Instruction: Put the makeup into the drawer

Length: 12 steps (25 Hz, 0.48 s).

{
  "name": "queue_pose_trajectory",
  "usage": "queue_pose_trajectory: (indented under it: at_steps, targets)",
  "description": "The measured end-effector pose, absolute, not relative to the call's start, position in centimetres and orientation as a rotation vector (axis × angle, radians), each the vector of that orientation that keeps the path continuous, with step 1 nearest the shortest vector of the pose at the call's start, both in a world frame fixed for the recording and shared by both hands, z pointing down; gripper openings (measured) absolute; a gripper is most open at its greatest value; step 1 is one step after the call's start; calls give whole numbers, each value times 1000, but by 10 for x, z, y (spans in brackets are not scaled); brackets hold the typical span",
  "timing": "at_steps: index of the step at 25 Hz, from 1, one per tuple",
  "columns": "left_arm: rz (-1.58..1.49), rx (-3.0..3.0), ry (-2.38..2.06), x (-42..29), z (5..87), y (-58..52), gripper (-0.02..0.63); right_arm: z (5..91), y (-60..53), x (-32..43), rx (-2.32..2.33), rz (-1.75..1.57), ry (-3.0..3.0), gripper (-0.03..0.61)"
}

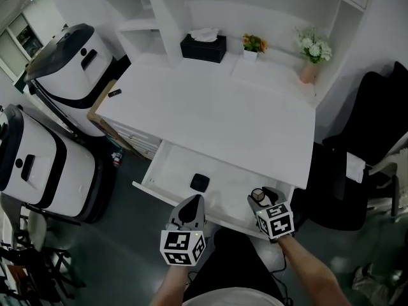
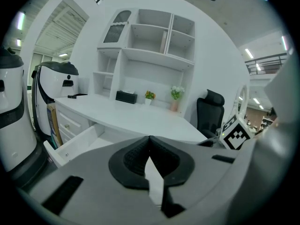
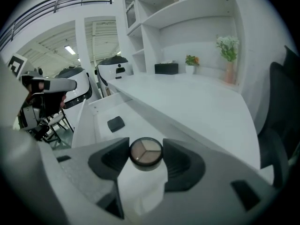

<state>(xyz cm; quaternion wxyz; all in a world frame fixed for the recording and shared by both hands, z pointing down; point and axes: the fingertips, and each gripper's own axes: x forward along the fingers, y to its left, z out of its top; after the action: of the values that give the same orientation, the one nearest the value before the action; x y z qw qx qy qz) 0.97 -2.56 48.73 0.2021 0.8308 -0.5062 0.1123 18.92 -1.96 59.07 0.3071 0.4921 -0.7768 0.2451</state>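
Right tool (image 3: 146, 160) has the round eyeshadow compact (image 3: 146, 152) pinched between half-spread jaws, over the near right corner of the open drawer (image 1: 175, 171), and letting go too early could clip the front lip and drop it outside.

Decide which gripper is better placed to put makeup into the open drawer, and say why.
Right. The right gripper already grips a compact at the open drawer. The left gripper is shut and empty.
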Motion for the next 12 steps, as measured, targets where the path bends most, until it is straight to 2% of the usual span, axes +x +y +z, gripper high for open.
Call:
queue_pose_trajectory:
  at_steps: [12]
  targets:
    - [348,2279,-1420,3,504,-23,2,633,-17,186,1192,663,-1986,218]
